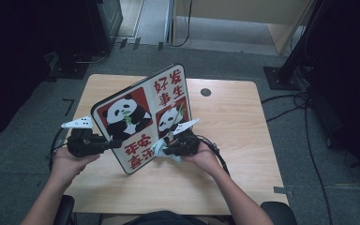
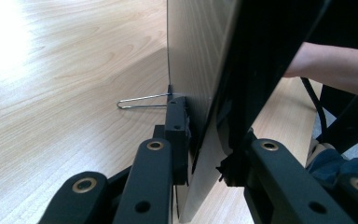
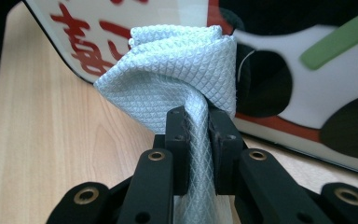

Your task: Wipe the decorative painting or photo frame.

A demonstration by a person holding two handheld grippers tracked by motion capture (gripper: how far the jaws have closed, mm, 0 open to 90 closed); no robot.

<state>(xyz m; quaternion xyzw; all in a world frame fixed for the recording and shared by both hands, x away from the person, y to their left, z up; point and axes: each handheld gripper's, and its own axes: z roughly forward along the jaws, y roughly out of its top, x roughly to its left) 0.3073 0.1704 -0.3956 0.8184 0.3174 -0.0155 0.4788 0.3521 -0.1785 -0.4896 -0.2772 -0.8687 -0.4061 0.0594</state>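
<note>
- Wiping looks to be the job in hand: a panda board (image 1: 143,117) is held up off the table (image 1: 234,122), cloth against its printed face.
- Left of the board: left gripper (image 1: 104,145) clamps the board's left edge. In the left gripper view its jaws close on the board (image 2: 200,93), one on each face, and the board shows edge-on and upright. A wire stand (image 2: 142,101) sticks out from the back, free of the table.
- The board itself: tilted, printed face toward the person, lower corner close above the table's near half. Whether that corner touches the wood, can't tell.
- Right of the board: right gripper (image 1: 168,149) has its jaws pinched nearly together on a bunched pale-blue cloth (image 3: 177,74). In the right gripper view the wad sits against the board's lower printed area (image 3: 284,84), near the red characters.
- Done, by my read: board lifted and steadied, cloth gripped and brought to the face.
- Left: no way to judge how much surface is already clean. No dirt or streaks visible either way. The upper part, away from the cloth, likely remains, then setting the board back down.
</note>
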